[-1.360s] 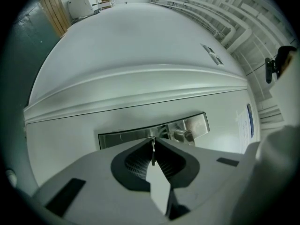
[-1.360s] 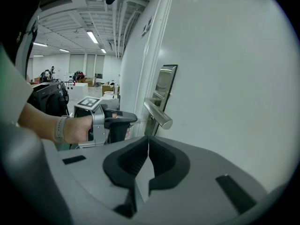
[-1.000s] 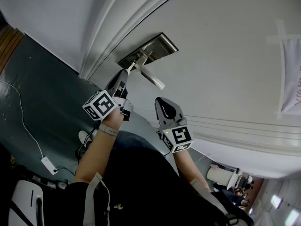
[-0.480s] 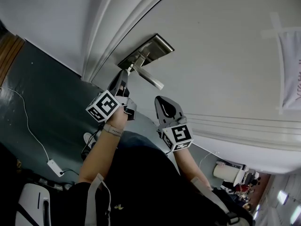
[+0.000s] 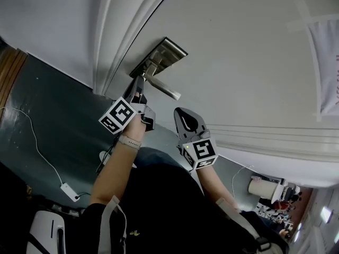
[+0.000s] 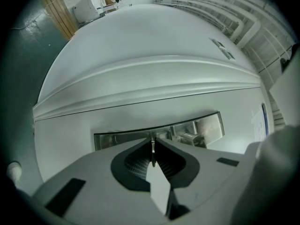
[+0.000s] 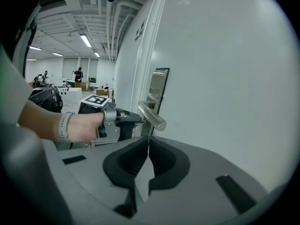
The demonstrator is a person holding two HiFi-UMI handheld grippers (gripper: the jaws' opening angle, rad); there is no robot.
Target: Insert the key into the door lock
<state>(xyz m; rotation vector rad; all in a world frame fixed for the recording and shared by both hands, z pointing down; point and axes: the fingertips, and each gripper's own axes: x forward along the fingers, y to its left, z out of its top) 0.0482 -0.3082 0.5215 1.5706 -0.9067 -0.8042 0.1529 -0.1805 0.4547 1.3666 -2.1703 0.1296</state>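
At the door's lock plate [image 5: 168, 51], the left hand-held gripper [image 5: 139, 83], pinching the key [image 6: 152, 149], has edged closer under the lever handle [image 5: 165, 90]; insertion looks near. Behind it, the right hand-held gripper [image 5: 184, 121] hangs closed and empty.

Right gripper [image 7: 148, 140] jaws pressed together — left gripper [image 7: 134, 118] beside door handle [image 7: 153, 117].

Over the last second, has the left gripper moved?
Yes, slightly: the left gripper, holding the key, has edged toward the lock plate, narrowing the gap.
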